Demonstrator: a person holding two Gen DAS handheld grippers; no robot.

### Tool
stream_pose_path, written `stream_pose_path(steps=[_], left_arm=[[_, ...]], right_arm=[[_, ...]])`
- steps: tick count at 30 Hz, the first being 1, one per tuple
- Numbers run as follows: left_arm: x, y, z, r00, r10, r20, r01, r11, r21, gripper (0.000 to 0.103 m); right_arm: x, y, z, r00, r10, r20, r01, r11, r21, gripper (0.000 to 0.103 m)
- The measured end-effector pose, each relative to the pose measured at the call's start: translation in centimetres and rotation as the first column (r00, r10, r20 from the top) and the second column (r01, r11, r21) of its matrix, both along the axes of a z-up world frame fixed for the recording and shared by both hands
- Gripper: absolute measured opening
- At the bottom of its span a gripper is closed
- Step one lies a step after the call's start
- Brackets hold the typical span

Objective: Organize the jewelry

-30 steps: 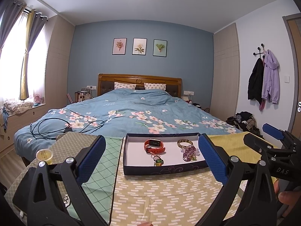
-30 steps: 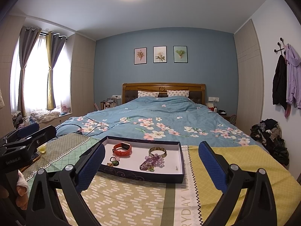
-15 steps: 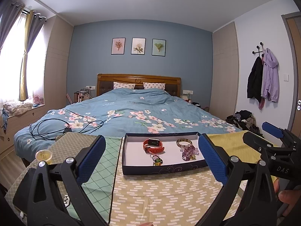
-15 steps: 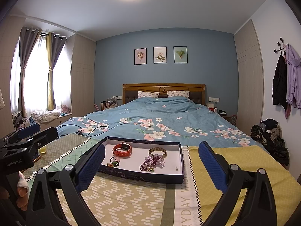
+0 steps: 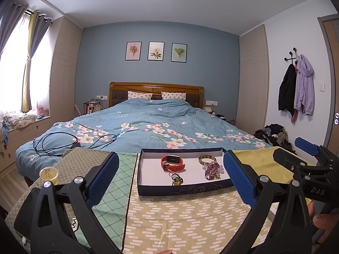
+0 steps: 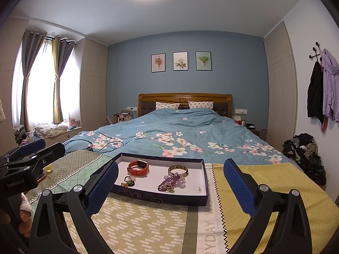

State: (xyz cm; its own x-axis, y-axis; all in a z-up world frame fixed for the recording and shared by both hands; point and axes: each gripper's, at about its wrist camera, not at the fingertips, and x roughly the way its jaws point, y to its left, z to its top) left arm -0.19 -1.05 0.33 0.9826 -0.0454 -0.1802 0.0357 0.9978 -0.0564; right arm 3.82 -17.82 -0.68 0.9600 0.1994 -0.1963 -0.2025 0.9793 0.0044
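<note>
Lower left of the left view we see a small yellow cup (image 5: pixel 49 175) on the patterned cloth (image 5: pixel 180 222). The jewelry tray (image 5: pixel 182 189) sits mid-frame, beyond our left gripper (image 5: pixel 171 182) and right gripper (image 6: pixel 169 187), both spread wide, holding nothing

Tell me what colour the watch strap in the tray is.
The watch strap is orange-red, around a dark face; the right wrist view shows it best.
</note>
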Motion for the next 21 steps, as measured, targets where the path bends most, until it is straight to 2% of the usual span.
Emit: stream_pose_path(steps=[21], left_arm=[[-0.06,0.12,-0.17,1.0,0.0,-0.009,0.0,1.0,0.003,0.097]], right_arm=[[0.11,0.32,-0.28,1.0,0.007,-0.011,-0.007,1.0,0.003,0.096]])
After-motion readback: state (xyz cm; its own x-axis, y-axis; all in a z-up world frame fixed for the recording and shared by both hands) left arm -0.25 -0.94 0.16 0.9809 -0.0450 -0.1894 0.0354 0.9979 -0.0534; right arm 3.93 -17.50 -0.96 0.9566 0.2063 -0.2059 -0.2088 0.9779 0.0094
